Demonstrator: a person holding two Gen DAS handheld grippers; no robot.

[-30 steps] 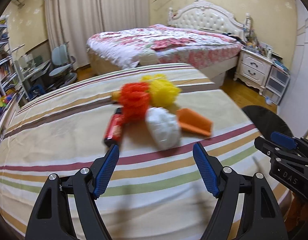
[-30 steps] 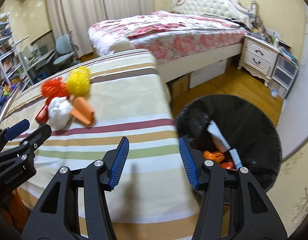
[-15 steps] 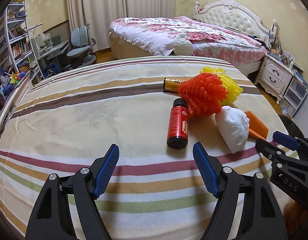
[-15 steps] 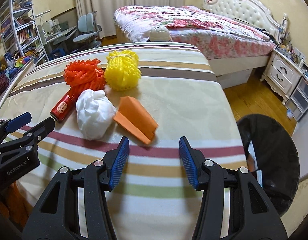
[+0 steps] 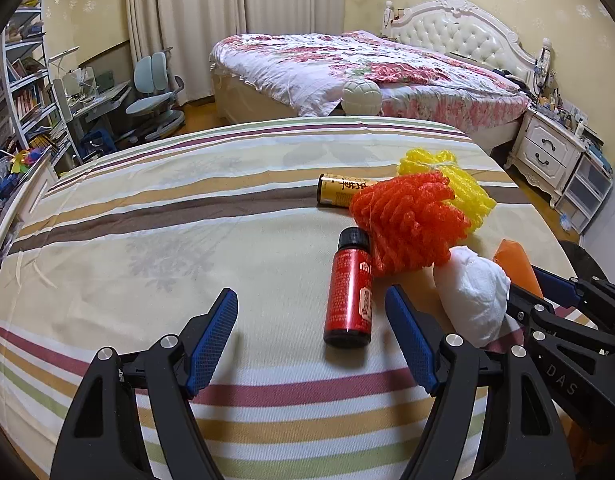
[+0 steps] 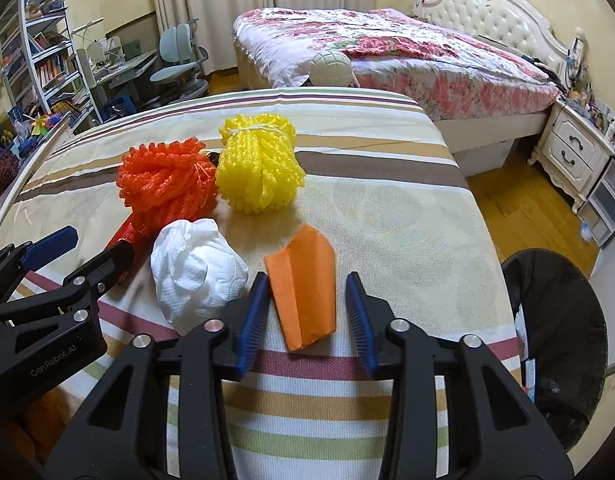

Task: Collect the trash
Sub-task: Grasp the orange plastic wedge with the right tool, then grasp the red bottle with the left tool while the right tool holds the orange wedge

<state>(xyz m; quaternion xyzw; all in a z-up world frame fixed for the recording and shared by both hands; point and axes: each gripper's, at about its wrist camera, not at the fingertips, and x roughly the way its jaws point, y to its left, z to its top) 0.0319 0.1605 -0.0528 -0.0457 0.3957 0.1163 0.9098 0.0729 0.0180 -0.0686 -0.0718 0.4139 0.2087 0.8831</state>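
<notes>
On the striped cloth lies a pile of trash: a red bottle, a gold bottle, an orange foam net, a yellow foam net, a crumpled white tissue and a folded orange paper. My left gripper is open, and the red bottle lies just inside its right finger. My right gripper straddles the orange paper. Its jaws are closing, with a small gap left on each side of the paper.
A black trash bin with some litter in it stands on the wooden floor off the table's right edge. A floral bed, a white nightstand and a desk with chairs lie beyond.
Both grippers moved left from the bin side to the trash pile. The right jaws narrowed around the orange paper. The left jaws kept their width and came up to the red bottle.
</notes>
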